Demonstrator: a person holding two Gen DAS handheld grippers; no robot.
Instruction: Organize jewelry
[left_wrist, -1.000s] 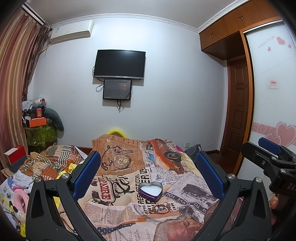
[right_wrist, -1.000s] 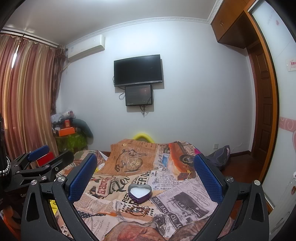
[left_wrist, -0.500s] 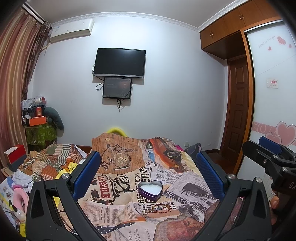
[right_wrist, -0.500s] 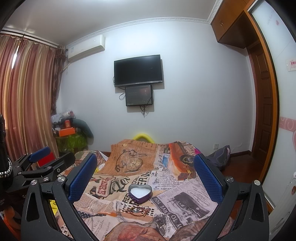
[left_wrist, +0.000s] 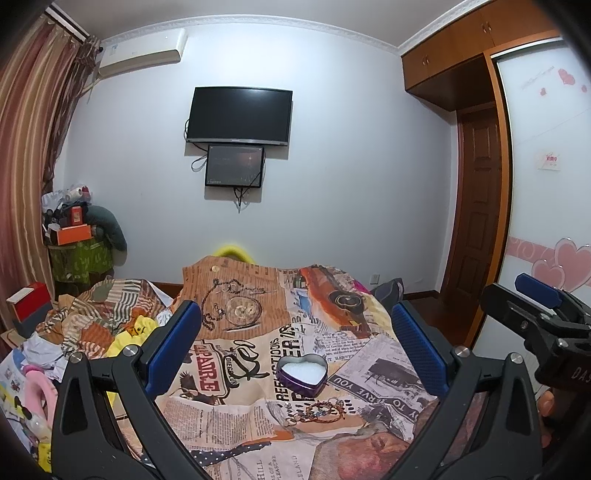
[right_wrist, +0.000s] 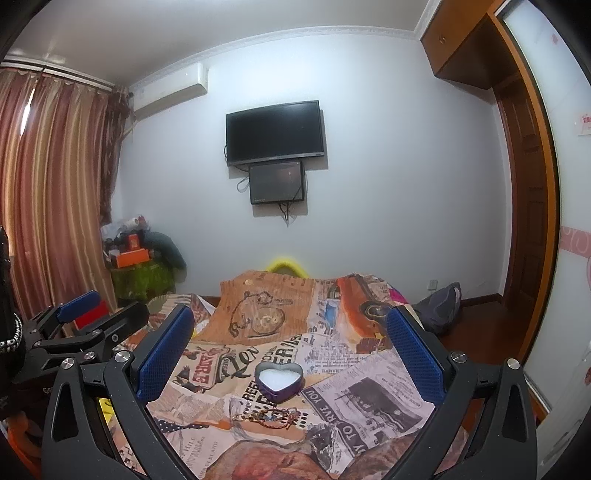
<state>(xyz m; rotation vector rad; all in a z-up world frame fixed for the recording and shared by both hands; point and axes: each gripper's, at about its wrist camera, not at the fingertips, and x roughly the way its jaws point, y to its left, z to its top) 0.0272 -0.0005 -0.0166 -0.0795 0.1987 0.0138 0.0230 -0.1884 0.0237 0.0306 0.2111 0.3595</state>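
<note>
On the newspaper-print bedspread (left_wrist: 258, 417), the purple heart-shaped tin (left_wrist: 302, 373) sits lid-off with a white lining, and a beaded bracelet (left_wrist: 319, 409) tangled with thin chain lies just beside its near side, apart from it. Left gripper (left_wrist: 295, 347) and right gripper (right_wrist: 290, 350) both hover above with jaws wide apart, nothing held. Bracelet likely light, limp and snag-prone; pinch the beaded loop rather than the fine chain. The soft cover will give under the fingertips. The tin is light and may skid if nudged. Open bedspread all round; clothes pile (left_wrist: 107, 325) well left.
</note>
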